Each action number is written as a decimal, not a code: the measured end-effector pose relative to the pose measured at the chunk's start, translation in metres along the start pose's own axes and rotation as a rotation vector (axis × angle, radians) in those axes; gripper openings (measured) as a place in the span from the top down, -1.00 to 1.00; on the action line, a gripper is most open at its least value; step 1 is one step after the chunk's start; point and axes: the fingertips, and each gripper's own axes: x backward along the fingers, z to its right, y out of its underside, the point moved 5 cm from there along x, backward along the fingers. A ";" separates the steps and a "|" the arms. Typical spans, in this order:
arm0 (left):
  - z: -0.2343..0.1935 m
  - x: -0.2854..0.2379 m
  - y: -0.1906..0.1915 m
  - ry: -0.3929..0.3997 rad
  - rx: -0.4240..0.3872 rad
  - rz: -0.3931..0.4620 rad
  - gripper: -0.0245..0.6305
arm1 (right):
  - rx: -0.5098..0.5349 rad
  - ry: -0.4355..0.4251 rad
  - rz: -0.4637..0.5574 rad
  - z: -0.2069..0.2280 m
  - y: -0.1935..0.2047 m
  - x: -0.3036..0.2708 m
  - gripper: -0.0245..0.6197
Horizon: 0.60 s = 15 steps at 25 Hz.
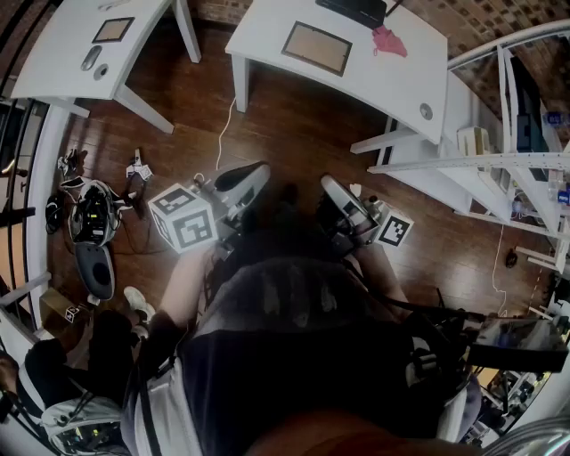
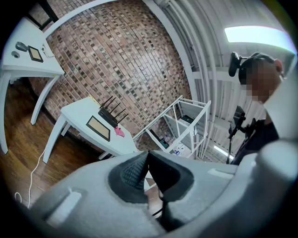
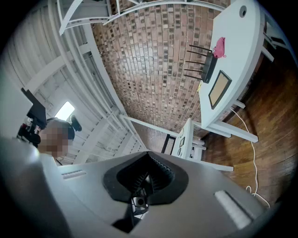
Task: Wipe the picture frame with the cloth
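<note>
Jaws of left gripper (image 2: 148, 160): pressed together, with nothing between them.
Jaws of right gripper (image 3: 148, 173): I read them as pressed together too, and empty.
Dark-rimmed rectangular picture frame (image 1: 316, 47): brown face up, lying flat on the white desk (image 1: 267, 27) ahead of me.
Crumpled pink cloth (image 1: 388, 40): on the same desk, near the frame's right end and beside a black router (image 1: 356, 9) with antennas.
Gripper position: both are held close to the person's torso over the dark wooden floor (image 1: 294, 116), well apart from the desk.
Side table: a second white table (image 1: 62, 53) at left carries a smaller frame (image 1: 113, 29).
</note>
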 end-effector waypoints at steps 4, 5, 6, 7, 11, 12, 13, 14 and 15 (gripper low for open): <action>-0.003 -0.036 -0.015 0.002 -0.012 -0.029 0.92 | -0.009 0.001 -0.007 0.009 -0.030 0.000 0.94; -0.003 -0.045 -0.018 0.003 -0.014 -0.037 0.92 | -0.010 -0.001 -0.002 0.011 -0.038 0.001 0.94; -0.003 -0.054 -0.020 0.005 -0.015 -0.045 0.92 | -0.009 -0.001 0.004 0.013 -0.045 0.003 0.94; -0.003 -0.064 -0.022 0.006 -0.016 -0.054 0.92 | -0.007 0.000 0.007 0.016 -0.053 0.005 0.94; -0.001 -0.096 -0.027 0.000 -0.027 -0.095 0.92 | 0.005 0.009 -0.001 0.028 -0.076 0.013 0.94; -0.001 -0.103 -0.028 -0.006 -0.029 -0.104 0.92 | 0.007 0.013 -0.003 0.033 -0.081 0.017 0.94; 0.000 -0.109 -0.029 -0.012 -0.031 -0.111 0.92 | 0.008 0.012 -0.003 0.038 -0.086 0.020 0.94; 0.000 -0.116 -0.030 -0.018 -0.032 -0.116 0.92 | 0.007 0.008 -0.003 0.042 -0.092 0.022 0.94; 0.001 -0.122 -0.030 -0.025 -0.035 -0.120 0.92 | 0.005 0.003 -0.005 0.044 -0.098 0.023 0.94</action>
